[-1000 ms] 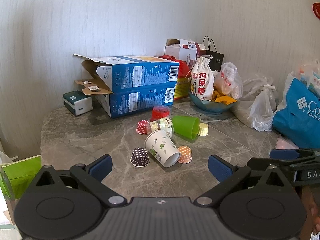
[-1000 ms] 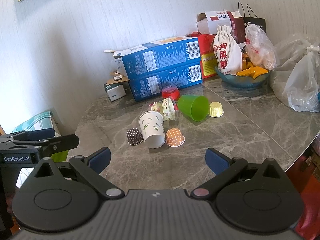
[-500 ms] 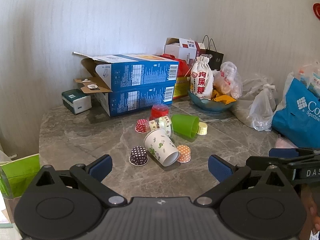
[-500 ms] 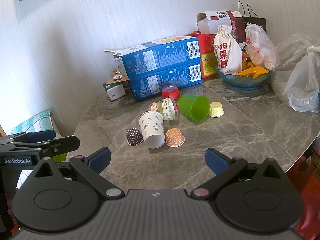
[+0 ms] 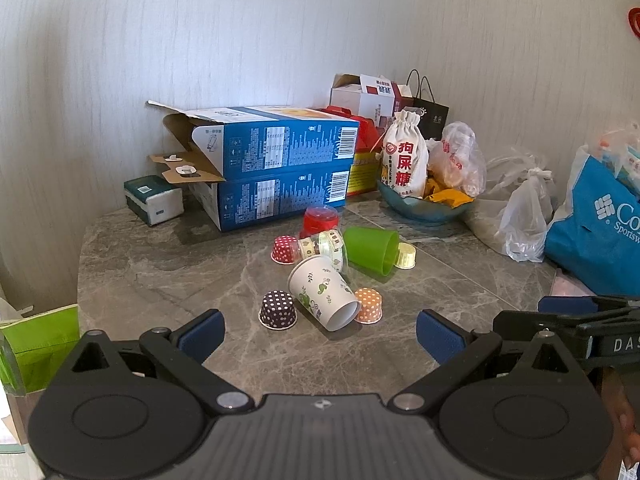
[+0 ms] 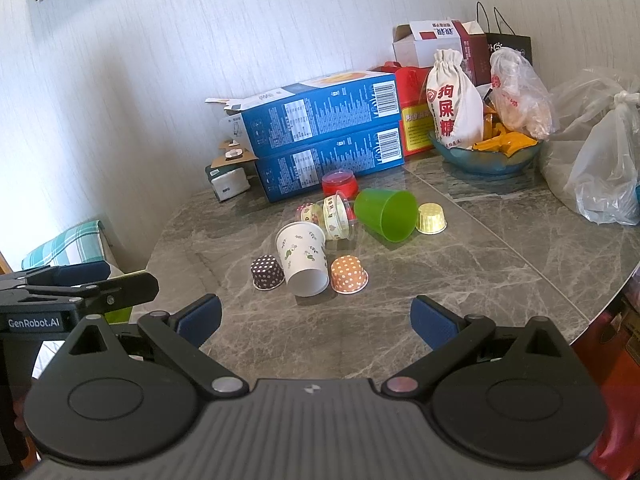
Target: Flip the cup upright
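We see a marble table (image 6: pixel 460 264) with its back edge crowded by blue boxes (image 6: pixel 324 136), a bowl (image 6: pixel 484 160) and bags, and a cluster of cups lying near its middle. The green cup (image 6: pixel 386 214) lies on its side behind the rest, mouth turned toward the right edge. The paper cup (image 6: pixel 304 258) also lies on its side, nearest the front edge, its long axis running front to back with the open mouth toward us; we judge this the likelier one to right, though the task does not say which. Small dotted cups sit mouth down on either side, the orange one (image 6: pixel 349 274) just beside it, the dark one (image 6: pixel 267 272) close on the other side. Both the left tongs (image 5: pixel 320 326) and the right tongs (image 6: pixel 316 320) hang released and empty, back near the front edge, well apart from the cups. The paper cup lies almost straight ahead of both; which is nearer we cannot tell. A clear cup (image 6: pixel 338 216) behind it is partly hidden, its contents hard to make out.
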Motion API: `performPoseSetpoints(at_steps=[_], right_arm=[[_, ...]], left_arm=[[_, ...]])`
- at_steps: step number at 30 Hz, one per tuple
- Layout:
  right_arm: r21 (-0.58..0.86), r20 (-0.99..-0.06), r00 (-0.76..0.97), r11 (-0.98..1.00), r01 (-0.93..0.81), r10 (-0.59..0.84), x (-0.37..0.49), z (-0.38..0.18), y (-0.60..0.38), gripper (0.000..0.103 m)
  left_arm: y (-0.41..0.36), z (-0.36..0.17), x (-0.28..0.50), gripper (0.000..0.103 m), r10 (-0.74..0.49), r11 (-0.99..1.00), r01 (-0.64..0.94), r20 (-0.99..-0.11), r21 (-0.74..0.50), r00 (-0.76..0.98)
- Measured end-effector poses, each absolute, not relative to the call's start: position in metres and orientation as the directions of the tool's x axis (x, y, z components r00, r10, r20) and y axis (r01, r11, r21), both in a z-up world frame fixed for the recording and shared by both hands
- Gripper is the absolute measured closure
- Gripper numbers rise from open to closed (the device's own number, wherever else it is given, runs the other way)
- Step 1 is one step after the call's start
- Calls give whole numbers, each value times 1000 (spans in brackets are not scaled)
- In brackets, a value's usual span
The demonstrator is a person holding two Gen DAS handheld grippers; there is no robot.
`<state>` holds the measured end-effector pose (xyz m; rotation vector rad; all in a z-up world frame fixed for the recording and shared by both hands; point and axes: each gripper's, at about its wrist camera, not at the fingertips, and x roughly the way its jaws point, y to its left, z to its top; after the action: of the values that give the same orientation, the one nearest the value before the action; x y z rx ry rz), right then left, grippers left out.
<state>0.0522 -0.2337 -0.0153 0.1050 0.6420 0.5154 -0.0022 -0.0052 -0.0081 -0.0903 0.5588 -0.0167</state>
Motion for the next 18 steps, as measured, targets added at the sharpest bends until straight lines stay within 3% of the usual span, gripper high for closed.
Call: performPoseSetpoints(at_steps=[18], right_arm=[[247,-553,677,871,-424,486,54,-19,-231,1]], left_arm=[[-7,-9,-1,0,-47,995,-5,-525,-98,850]])
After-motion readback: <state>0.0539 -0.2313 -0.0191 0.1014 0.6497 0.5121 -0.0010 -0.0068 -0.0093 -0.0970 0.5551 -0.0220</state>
